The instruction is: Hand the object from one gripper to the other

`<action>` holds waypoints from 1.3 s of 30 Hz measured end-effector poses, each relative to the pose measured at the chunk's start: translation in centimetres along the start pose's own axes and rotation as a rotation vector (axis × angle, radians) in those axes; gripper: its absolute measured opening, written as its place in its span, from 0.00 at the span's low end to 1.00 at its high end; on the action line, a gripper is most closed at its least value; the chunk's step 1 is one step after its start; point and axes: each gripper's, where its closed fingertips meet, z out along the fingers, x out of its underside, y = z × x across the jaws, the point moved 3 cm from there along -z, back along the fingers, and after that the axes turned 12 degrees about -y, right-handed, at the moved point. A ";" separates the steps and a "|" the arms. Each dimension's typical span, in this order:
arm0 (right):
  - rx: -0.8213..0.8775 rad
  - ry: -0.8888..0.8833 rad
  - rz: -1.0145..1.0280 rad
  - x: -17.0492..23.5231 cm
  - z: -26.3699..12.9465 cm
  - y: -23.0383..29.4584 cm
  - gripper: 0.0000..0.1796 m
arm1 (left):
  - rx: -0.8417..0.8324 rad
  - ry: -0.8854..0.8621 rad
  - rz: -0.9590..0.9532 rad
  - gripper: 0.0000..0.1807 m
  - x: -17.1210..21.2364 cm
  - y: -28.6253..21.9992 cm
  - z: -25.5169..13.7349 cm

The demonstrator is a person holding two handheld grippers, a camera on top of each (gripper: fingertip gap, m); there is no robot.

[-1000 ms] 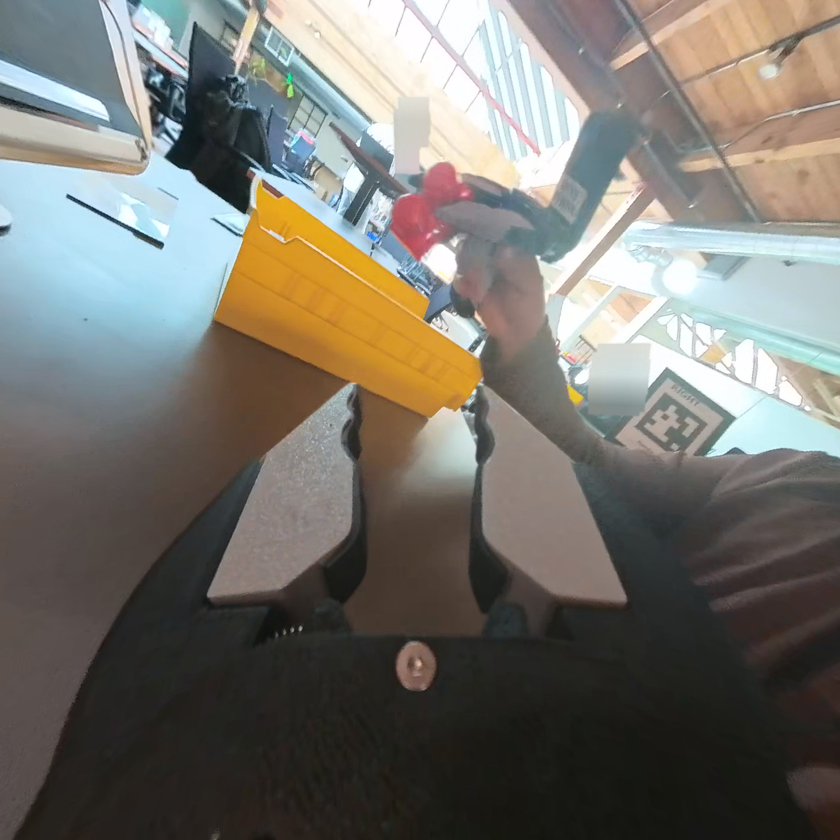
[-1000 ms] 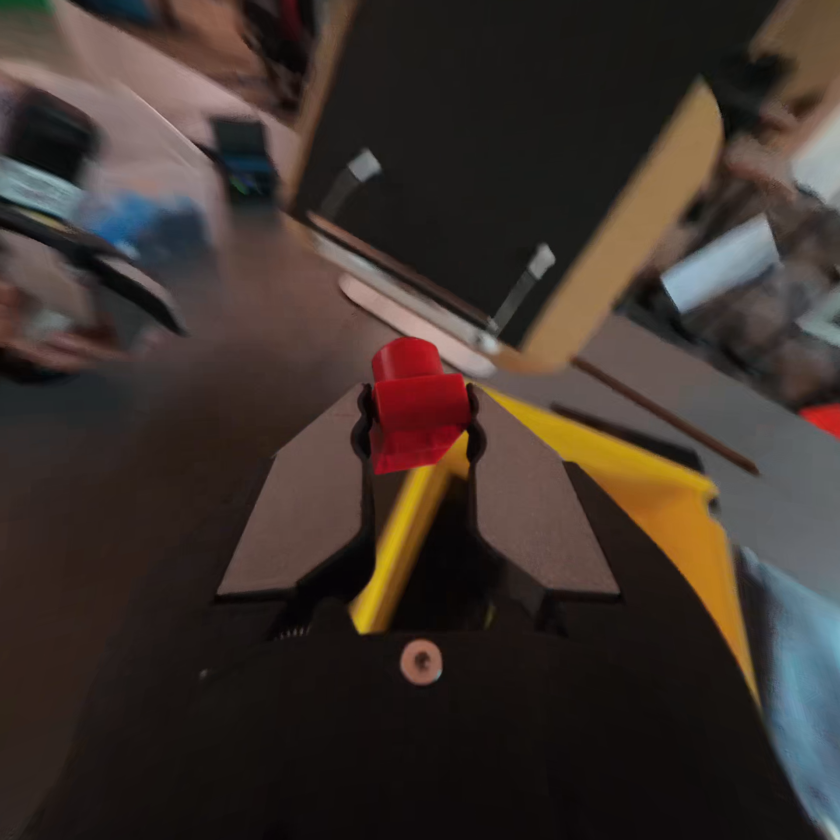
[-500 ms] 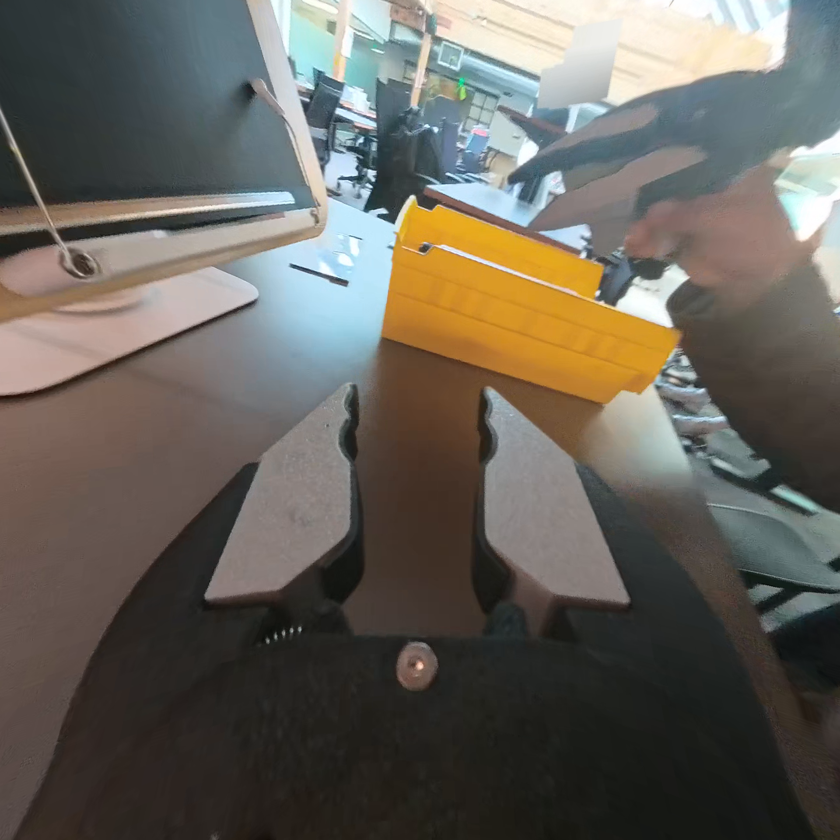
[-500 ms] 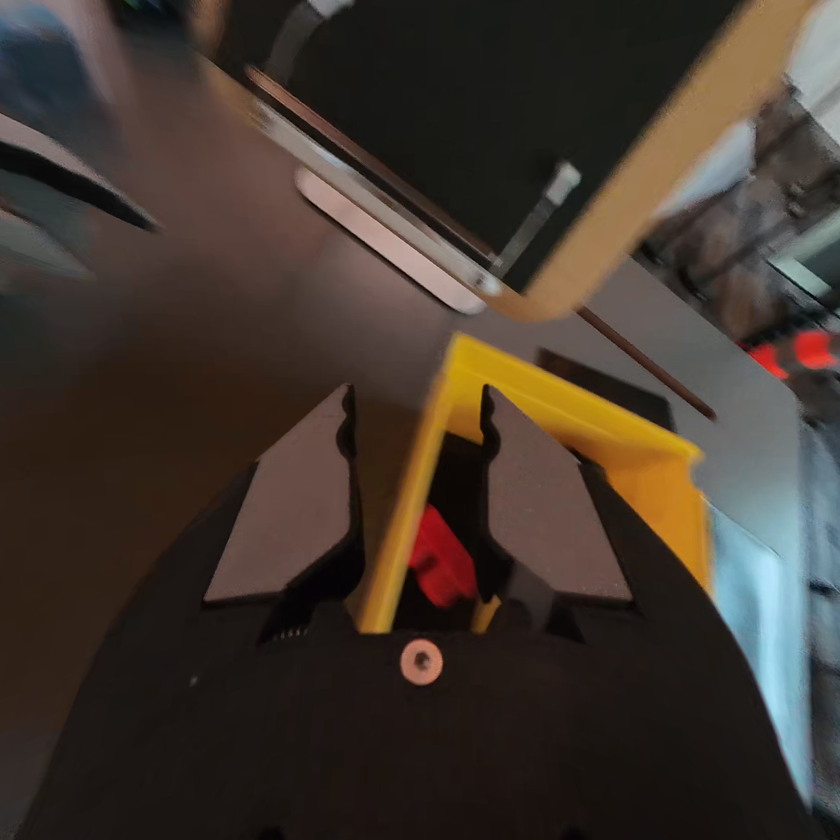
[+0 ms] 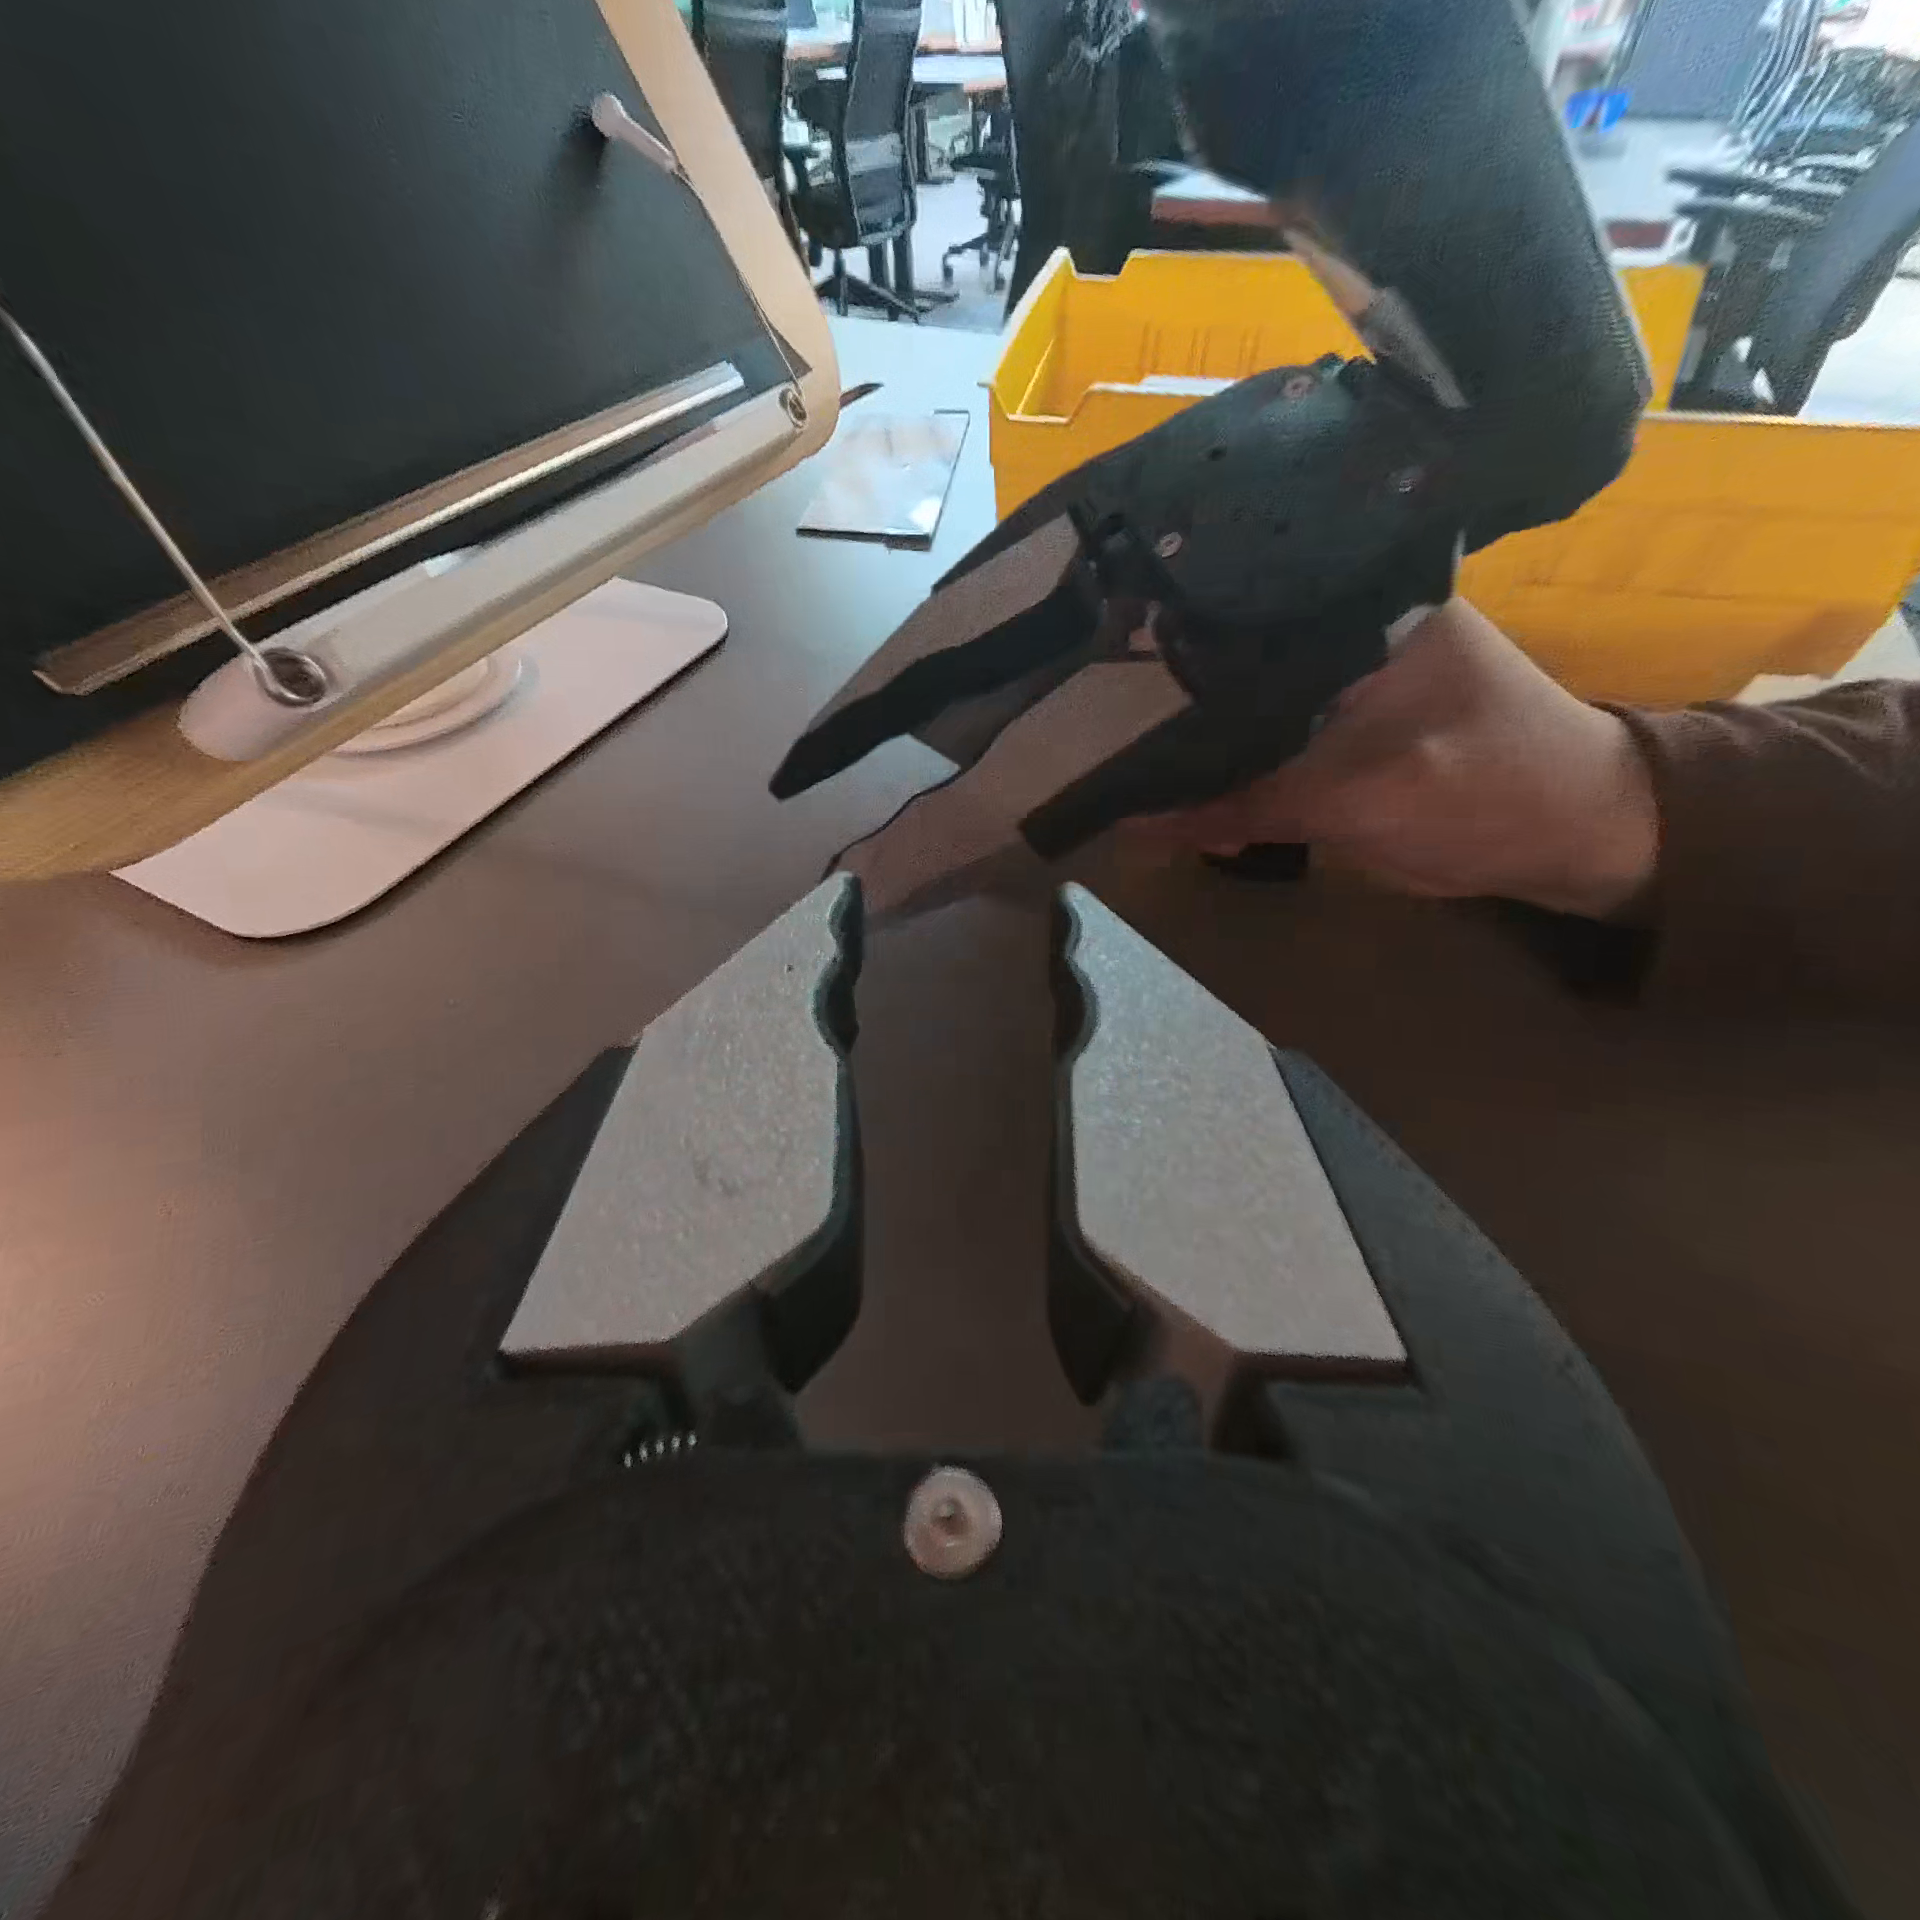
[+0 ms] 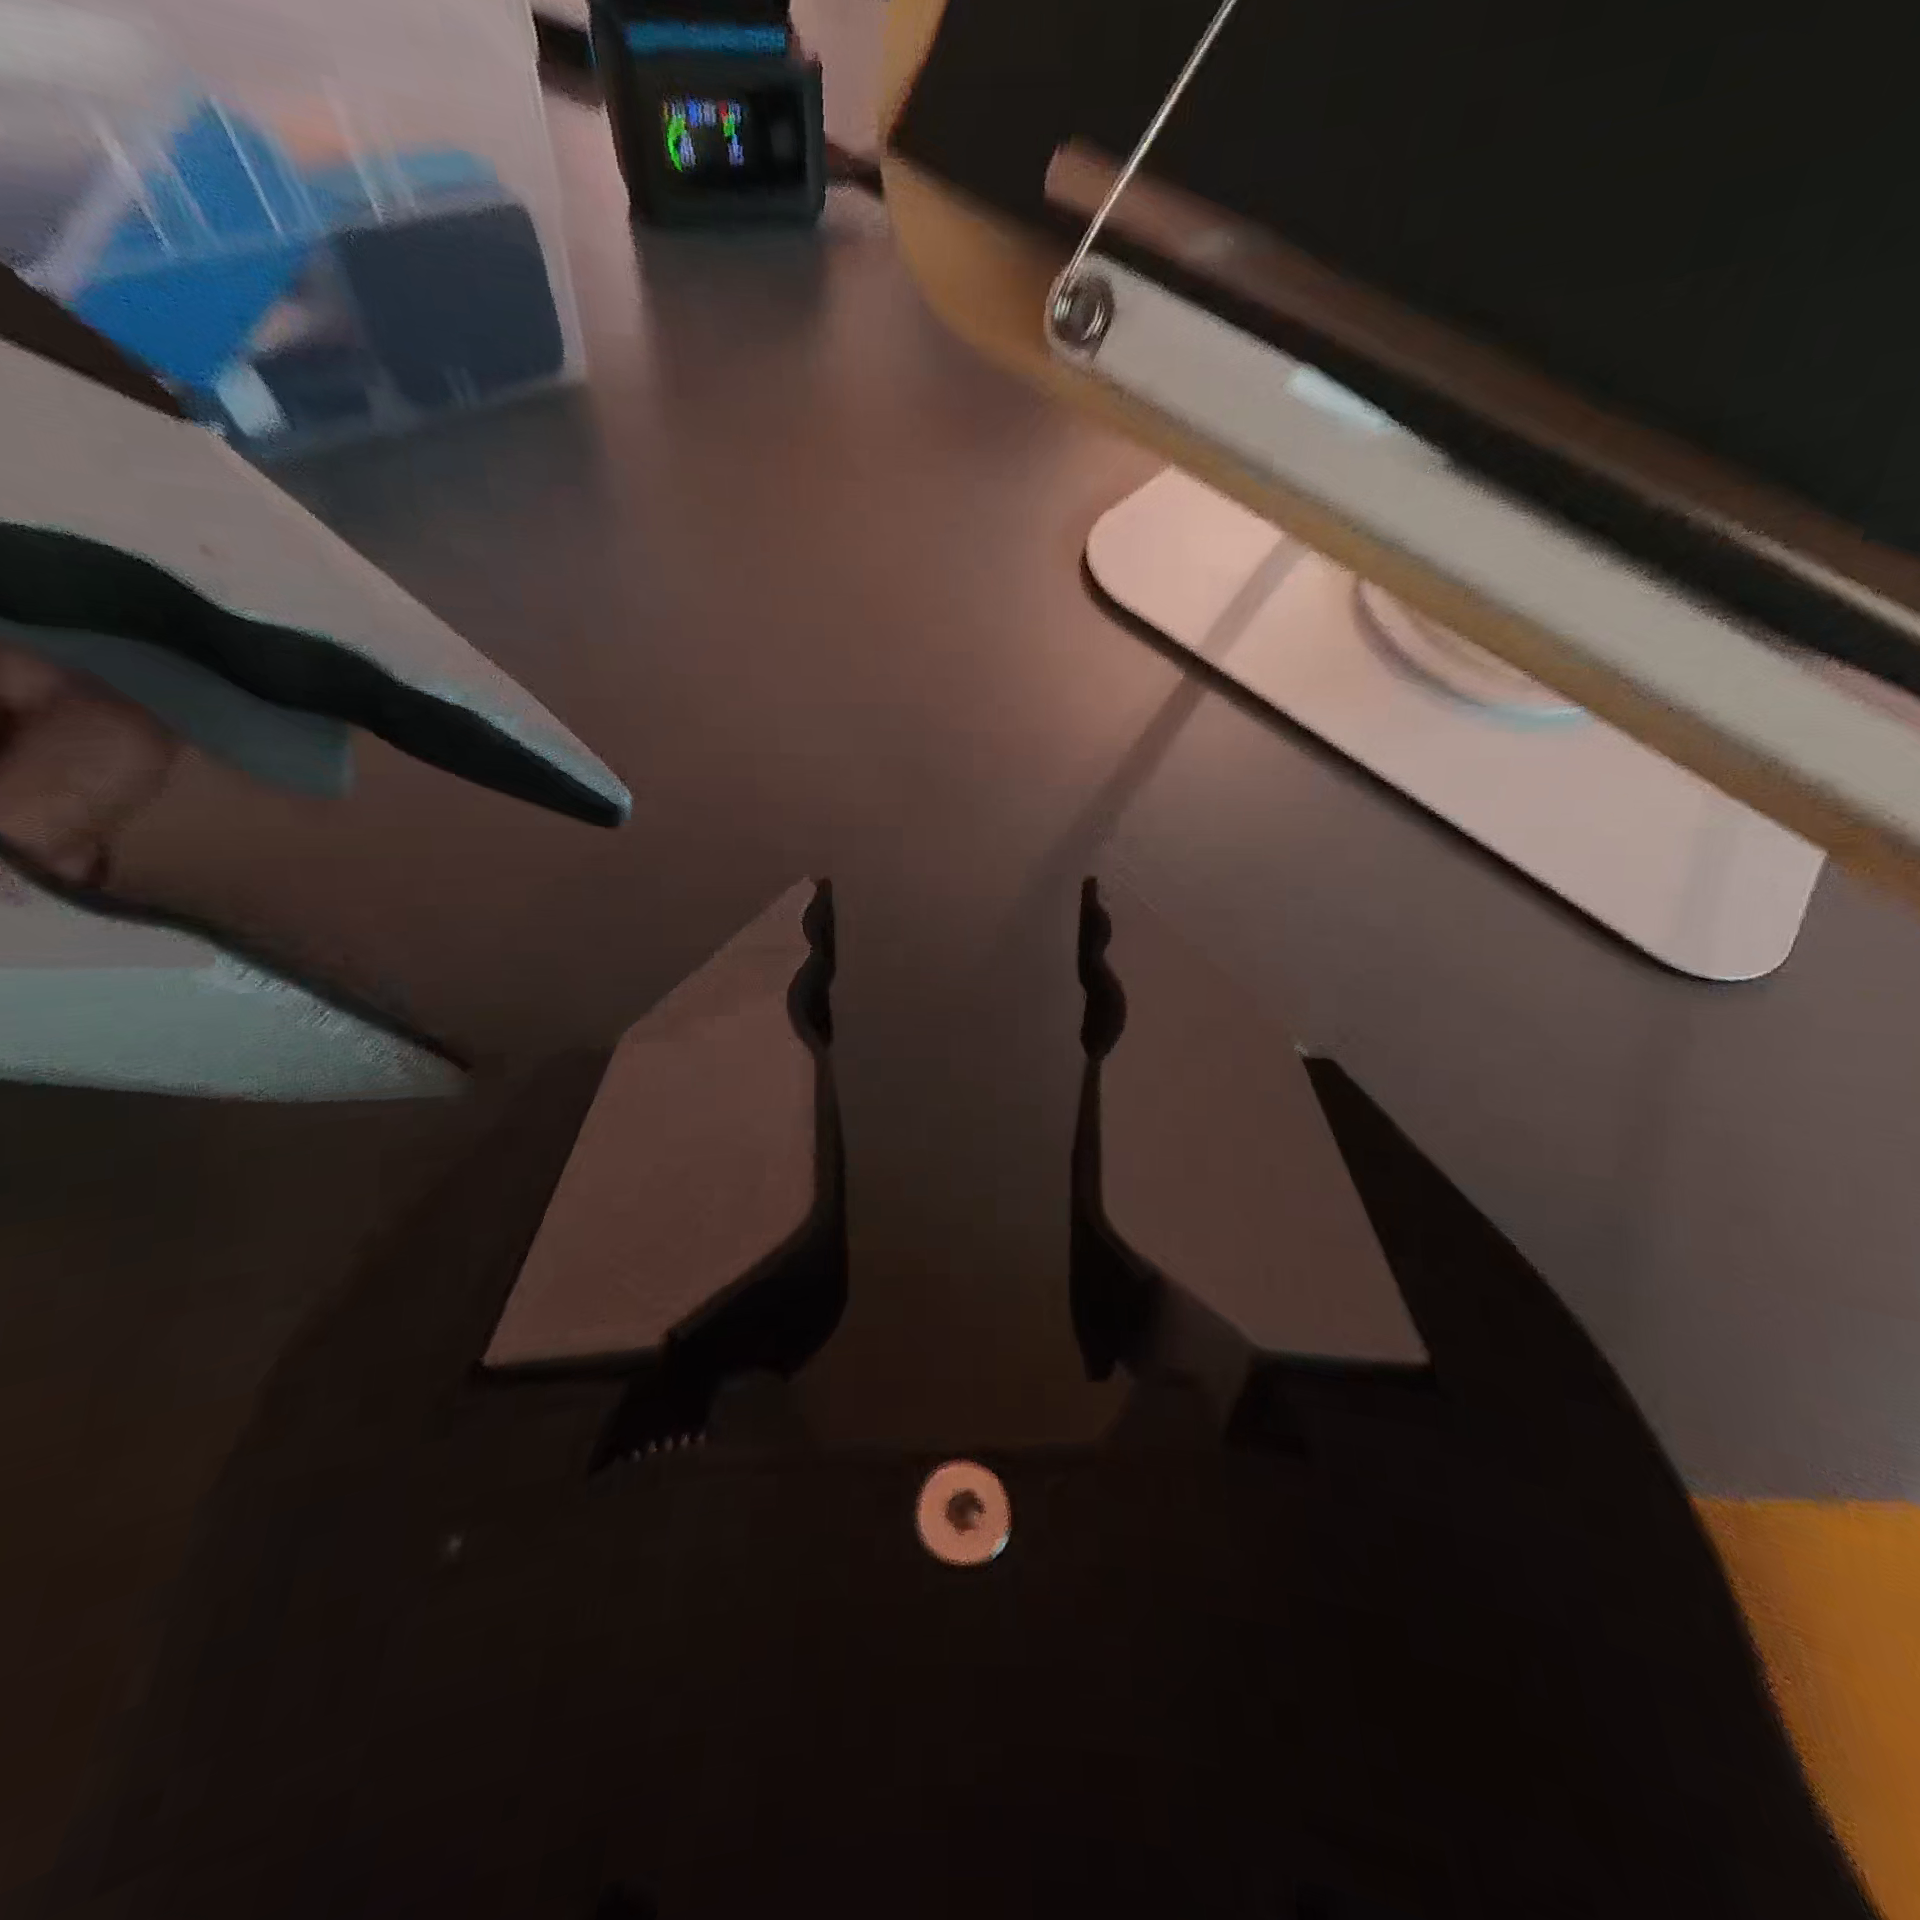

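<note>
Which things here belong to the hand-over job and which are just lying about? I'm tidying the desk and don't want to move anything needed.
Job:
left gripper, open, empty
right gripper, open, empty
yellow bin

Lying about:
monitor on its stand
flat dark slab on the desk
small lit device
office chairs

This is an open-plan office. A dark desk (image 5: pixel 312 1091) carries a monitor (image 5: pixel 343 260) with a wood-toned frame on a flat silver stand base (image 5: pixel 468 769) at ten o'clock in the left wrist view. Past the desk, at twelve o'clock, rows of black mesh office chairs (image 5: pixel 873 156) on castors stand at further desks (image 5: pixel 935 73). More chairs crowd the two o'clock corner. A yellow plastic bin (image 5: pixel 1164 353) sits on the desk at one o'clock. In the blurred right wrist view, a small lit screen device (image 6: pixel 727 135) stands at eleven o'clock.
</note>
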 end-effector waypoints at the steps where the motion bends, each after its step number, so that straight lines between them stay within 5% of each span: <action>1: -0.020 0.024 -0.003 0.2 0.1 0.2 0.24 | 0.001 0.012 0.008 0.18 0.1 -0.1 0.1; 16: -0.091 -0.018 0.064 -0.3 -0.1 0.6 0.29 | -0.056 0.109 0.168 0.22 0.5 -2.2 -2.1; 21: -0.099 0.004 0.018 -0.1 0.0 1.0 0.28 | -0.197 0.148 0.187 0.21 -3.3 -1.8 -6.8; 27: -0.111 0.002 0.032 -0.2 0.1 1.2 0.28 | -0.625 0.402 0.333 0.24 -8.7 9.1 -16.8; 35: -0.129 -0.005 0.034 -0.3 0.1 1.5 0.27 | -0.949 1.080 0.364 0.41 1.8 21.7 -28.2; 39: -0.130 -0.004 0.016 -0.3 0.1 1.7 0.27 | -0.975 1.214 0.615 0.29 3.7 23.0 -28.6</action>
